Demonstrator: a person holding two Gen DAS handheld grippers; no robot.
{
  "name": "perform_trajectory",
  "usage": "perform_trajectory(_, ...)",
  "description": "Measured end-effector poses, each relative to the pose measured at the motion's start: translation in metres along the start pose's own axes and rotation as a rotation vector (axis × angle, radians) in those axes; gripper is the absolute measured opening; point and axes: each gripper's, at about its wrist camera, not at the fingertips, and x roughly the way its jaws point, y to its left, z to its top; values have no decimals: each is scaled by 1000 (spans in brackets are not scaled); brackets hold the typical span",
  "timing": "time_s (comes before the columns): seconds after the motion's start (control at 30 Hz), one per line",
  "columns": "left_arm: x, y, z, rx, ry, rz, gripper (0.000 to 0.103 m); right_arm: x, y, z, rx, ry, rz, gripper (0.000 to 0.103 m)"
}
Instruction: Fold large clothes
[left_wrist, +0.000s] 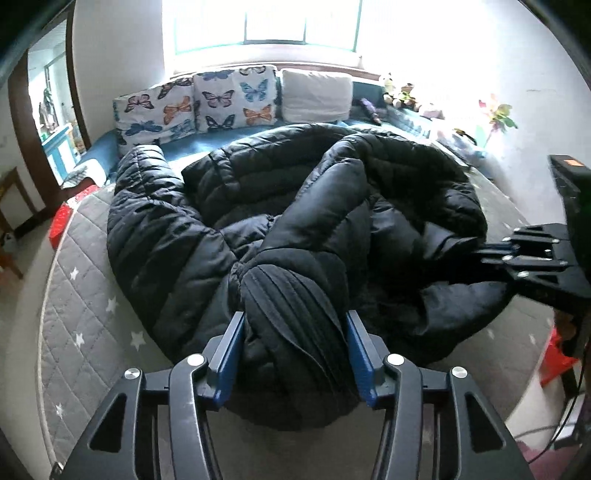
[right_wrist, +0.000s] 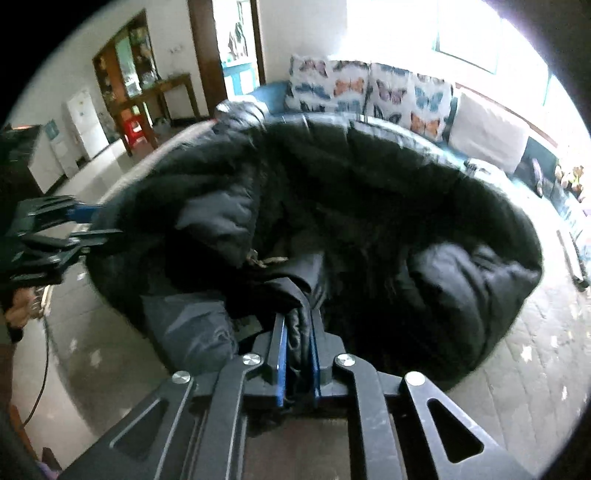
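A large black puffer jacket (left_wrist: 258, 206) lies bunched on a grey star-print quilted mat (left_wrist: 81, 295). My left gripper (left_wrist: 295, 325) has its blue-padded jaws closed around the ribbed cuff (left_wrist: 291, 306) of a sleeve. My right gripper (right_wrist: 298, 325) is shut on a thin fold of the jacket's (right_wrist: 369, 206) hem edge. The right gripper also shows at the right of the left wrist view (left_wrist: 480, 254), and the left gripper at the left of the right wrist view (right_wrist: 92, 221), both at the jacket's edge.
Butterfly-print cushions (left_wrist: 199, 103) and a white pillow (left_wrist: 317, 96) line a blue sofa (left_wrist: 103, 147) behind the mat, under a bright window. A doorway, a wooden table (right_wrist: 162, 92) and a red stool (right_wrist: 133, 125) stand far left. A cable (right_wrist: 40, 376) hangs at left.
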Motion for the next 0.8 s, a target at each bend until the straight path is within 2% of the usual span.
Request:
perform_trajectory(0.1, -18, -8, -18, 25, 2, -24, 54, -40, 7, -26, -3, -50, 5, 10)
perform_trajectory(0.17, -31, -14, -31, 54, 3, -34, 54, -47, 12, -38, -5, -46, 14, 10)
perform_trajectory(0.3, -50, -18, -51, 90, 21, 21, 54, -35, 12, -54, -2, 47, 39, 10)
perform_trajectory(0.37, -59, -17, -51, 93, 7, 32, 55, -30, 10, -58, 7, 106, 51, 12)
perform_trajectory(0.47, -68, -16, -40, 72, -26, 20, 55, -32, 7, -52, -5, 137, 39, 14)
perform_trajectory(0.5, -67, -15, -35, 63, -31, 16, 55, -34, 7, -49, -17, 134, 28, 18)
perform_trajectory(0.53, -64, -15, -29, 50, -31, 10, 55, -33, 9, -46, -35, 131, 9, 35)
perform_trajectory(0.57, -60, -15, -19, 41, -27, 4, 55, -33, 11, -45, -53, 119, -15, 57)
perform_trajectory(0.6, -52, -14, -12, 25, -20, -9, 55, -29, 13, -39, -72, 93, -46, 66)
perform_trajectory(0.63, -47, -13, -4, 15, -14, -14, 55, -28, 20, -43, -86, 80, -63, 70)
perform_trajectory(0.7, -29, -12, 11, -15, 12, -26, 55, -18, 25, -40, -121, 78, -94, 70)
perform_trajectory(0.8, -14, -29, 16, 3, 31, -136, 55, 6, 32, -42, -165, 133, -135, 70)
